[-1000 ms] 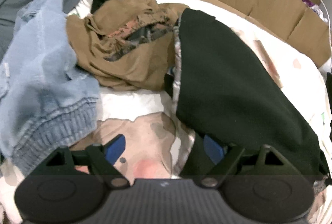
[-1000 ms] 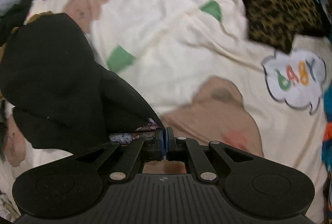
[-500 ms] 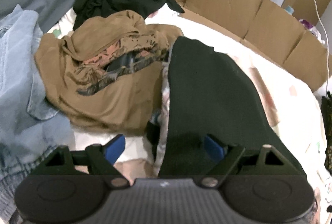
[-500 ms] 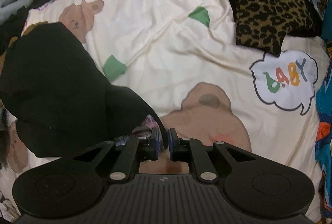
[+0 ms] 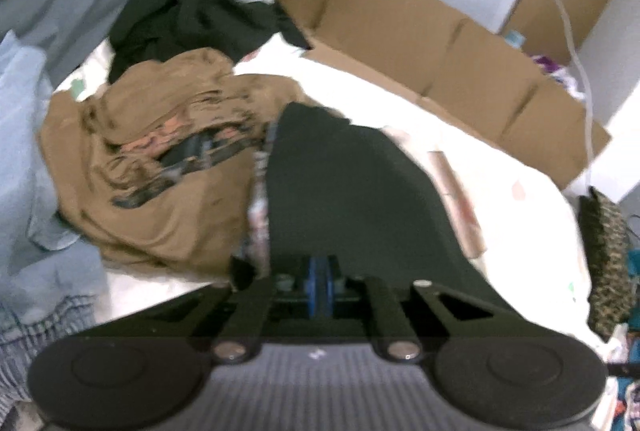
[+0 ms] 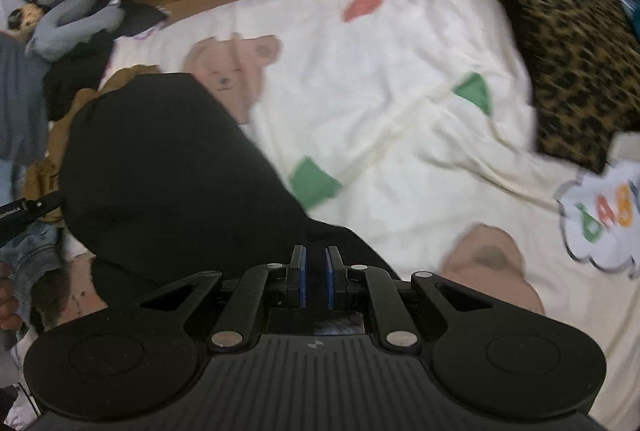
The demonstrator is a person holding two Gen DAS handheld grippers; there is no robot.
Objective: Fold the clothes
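I count one black garment (image 5: 352, 191) spread on the bed, one brown printed top (image 5: 160, 167), one crumpled black piece (image 5: 192, 19) and one light denim item (image 5: 24, 151). One leopard-print cushion (image 6: 572, 71) sits at the bed's edge. On the sheet (image 6: 400, 91) I see two bear prints and two green patches.

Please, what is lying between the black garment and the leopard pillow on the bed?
Right wrist view: only bedsheet between black garment and leopard pillow.
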